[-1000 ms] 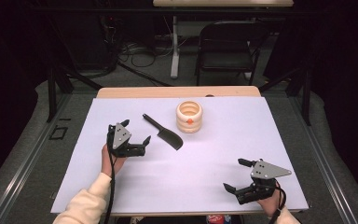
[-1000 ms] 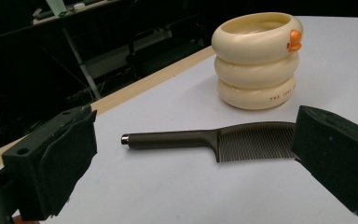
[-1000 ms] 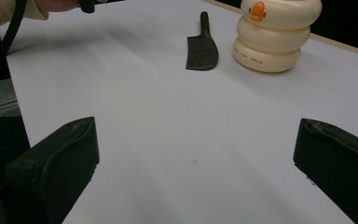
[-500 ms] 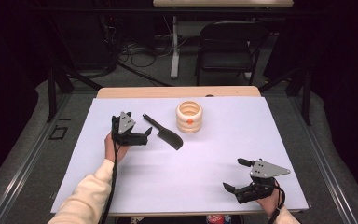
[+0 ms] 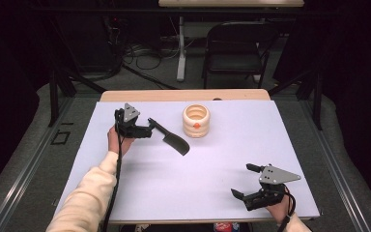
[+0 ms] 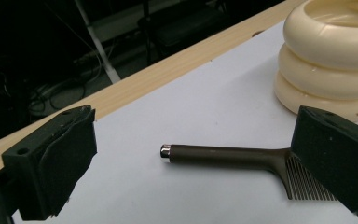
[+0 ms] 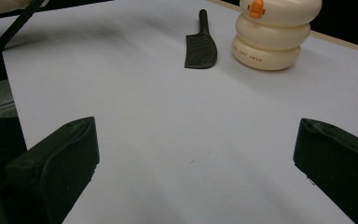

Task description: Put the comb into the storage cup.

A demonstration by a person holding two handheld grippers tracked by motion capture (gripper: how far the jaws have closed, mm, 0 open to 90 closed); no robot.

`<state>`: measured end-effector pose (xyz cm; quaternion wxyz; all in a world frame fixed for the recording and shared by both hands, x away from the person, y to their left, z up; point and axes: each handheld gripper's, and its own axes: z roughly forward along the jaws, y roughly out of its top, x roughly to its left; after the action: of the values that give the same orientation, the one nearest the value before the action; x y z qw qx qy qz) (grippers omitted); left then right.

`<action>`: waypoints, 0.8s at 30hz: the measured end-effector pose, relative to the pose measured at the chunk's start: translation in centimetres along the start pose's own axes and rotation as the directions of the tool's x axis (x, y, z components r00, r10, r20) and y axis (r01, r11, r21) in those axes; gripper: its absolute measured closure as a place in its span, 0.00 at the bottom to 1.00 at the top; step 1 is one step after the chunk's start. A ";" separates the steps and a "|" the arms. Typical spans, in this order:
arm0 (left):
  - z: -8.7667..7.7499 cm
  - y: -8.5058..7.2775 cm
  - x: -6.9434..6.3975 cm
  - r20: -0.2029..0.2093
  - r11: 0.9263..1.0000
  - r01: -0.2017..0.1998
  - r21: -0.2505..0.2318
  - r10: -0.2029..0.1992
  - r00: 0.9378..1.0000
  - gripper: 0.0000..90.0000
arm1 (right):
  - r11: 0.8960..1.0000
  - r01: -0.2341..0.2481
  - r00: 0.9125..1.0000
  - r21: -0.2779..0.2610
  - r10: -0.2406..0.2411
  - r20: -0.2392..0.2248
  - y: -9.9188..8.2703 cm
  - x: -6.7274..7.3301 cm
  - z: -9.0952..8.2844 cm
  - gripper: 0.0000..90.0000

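The left gripper (image 5: 147, 128) is closing in on the comb (image 5: 170, 138), so this looks like the reach before a pick-up. Its jaws stand wide apart with nothing between them yet. In the left gripper view the comb's handle (image 6: 219, 155) lies flat on the sheet in the gap between the two jaws, its capped tip pointing toward the left jaw, while the toothed part runs in behind the right jaw.

From the high view, the comb sits on the white sheet (image 5: 198, 183) at about eleven o'clock from the table's middle. Its handle points to ten o'clock, toward the left gripper; its broad end points to four o'clock. The cream holder (image 5: 198, 121) stands just beside it at two o'clock, apart from it.

The comb is dark, nearly black, with a slim round handle ending in a small shiny cap and a wide cleaver-shaped head of fine teeth. It lies flat and low, so I'd judge the next move calls for lowering the jaws to straddle the handle, close to the sheet, then squeezing. The thin handle could slip or roll if it's caught off-centre.

The right gripper (image 5: 245, 181) waits at five o'clock near the table's edge, jaws also wide and empty, well apart from the comb.
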<state>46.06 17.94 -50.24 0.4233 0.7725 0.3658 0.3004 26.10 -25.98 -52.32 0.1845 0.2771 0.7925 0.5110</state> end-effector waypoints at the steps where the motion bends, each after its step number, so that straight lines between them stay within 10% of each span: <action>1: 0.3 0.2 0.1 0.008 1.000 -0.001 0.012 0.001 1.000 0.00 | 1.000 -0.002 1.000 -0.002 0.002 0.002 0.0 0.0 0.0 0.00; 16: 3.8 1.5 1.1 0.012 0.990 0.013 0.143 -0.014 1.000 0.02 | 1.000 0.001 1.000 0.001 -0.001 -0.001 0.0 0.0 -0.1 0.00; 24: 5.4 2.0 1.7 0.025 0.987 0.026 0.158 -0.031 0.999 0.39 | 1.000 0.001 1.000 0.002 -0.001 -0.004 0.0 -0.1 0.0 0.00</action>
<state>51.76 16.23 -50.72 0.3704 0.8022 0.3934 0.2538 26.12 -26.07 -52.33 0.1829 0.2757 0.7934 0.5109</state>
